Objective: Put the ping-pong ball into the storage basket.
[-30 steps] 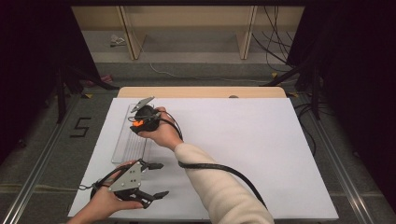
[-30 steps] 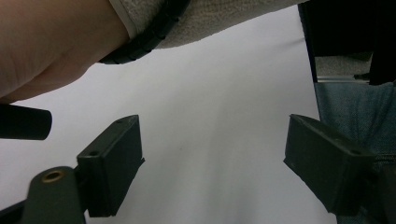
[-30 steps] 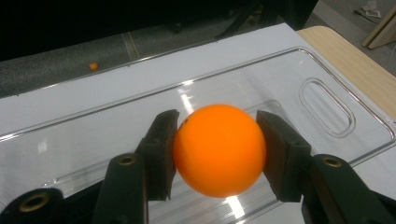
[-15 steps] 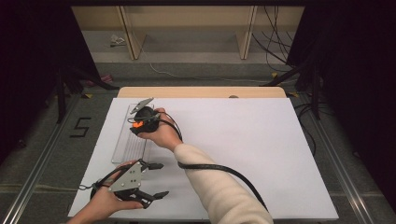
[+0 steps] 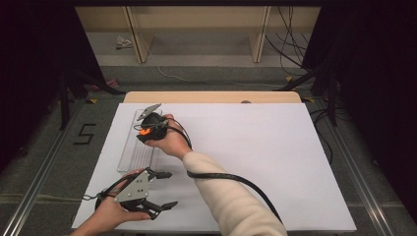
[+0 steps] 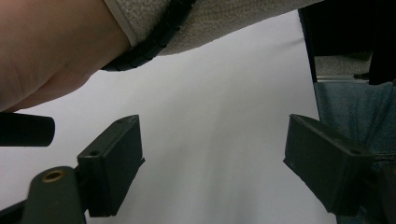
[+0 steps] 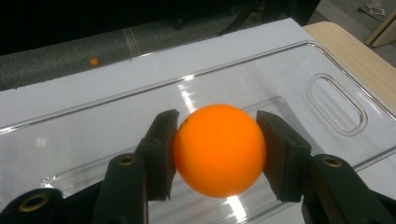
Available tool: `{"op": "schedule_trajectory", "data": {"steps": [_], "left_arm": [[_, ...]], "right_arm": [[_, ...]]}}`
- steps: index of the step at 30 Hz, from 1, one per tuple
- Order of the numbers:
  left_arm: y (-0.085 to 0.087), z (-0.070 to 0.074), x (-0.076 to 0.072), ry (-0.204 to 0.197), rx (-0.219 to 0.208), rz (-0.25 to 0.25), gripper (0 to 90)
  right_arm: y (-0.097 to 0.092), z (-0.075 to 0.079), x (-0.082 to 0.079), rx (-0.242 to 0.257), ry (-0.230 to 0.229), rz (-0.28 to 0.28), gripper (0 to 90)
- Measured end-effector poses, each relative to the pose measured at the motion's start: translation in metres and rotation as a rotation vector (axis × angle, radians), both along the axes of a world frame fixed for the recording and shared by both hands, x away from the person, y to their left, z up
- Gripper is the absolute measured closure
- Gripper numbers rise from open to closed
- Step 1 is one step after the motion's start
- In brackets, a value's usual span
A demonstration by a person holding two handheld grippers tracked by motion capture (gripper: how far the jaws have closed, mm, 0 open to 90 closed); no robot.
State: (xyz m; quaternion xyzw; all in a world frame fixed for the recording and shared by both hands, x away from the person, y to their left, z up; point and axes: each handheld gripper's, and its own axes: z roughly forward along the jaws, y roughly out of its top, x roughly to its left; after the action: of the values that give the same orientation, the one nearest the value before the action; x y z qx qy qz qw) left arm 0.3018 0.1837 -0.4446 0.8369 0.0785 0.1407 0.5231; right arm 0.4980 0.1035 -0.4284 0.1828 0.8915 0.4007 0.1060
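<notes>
An orange ball (image 7: 219, 149) sits clamped between the two black jaws of my right gripper (image 7: 215, 154), which is shut on it and hovers over a clear plastic tray (image 7: 289, 93). In the high view the right gripper (image 5: 147, 129) is over the clear tray (image 5: 132, 152) at the table's left, with the ball (image 5: 143, 131) showing as an orange spot. My left gripper (image 5: 164, 189) rests near the front left of the white table, its jaws wide apart. In the left gripper view the left gripper (image 6: 215, 163) has only white table between its jaws.
A white sheet (image 5: 275, 157) covers the table; a wooden strip (image 5: 211, 96) runs along its far edge. A thick black cable (image 5: 231, 179) trails from the right gripper across the sleeve. A small orange item (image 7: 95, 61) lies on the dark floor past the table's edge.
</notes>
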Motion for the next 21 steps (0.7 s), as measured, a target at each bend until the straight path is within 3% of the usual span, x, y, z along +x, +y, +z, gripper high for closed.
{"op": "schedule_trajectory", "data": {"steps": [21], "left_arm": [[0.0, 0.0, 0.0001, 0.0, 0.0, -0.001, 18.9]], "right_arm": [[0.0019, -0.0018, -0.0017, -0.004, -0.009, 0.005, 51.1]]}}
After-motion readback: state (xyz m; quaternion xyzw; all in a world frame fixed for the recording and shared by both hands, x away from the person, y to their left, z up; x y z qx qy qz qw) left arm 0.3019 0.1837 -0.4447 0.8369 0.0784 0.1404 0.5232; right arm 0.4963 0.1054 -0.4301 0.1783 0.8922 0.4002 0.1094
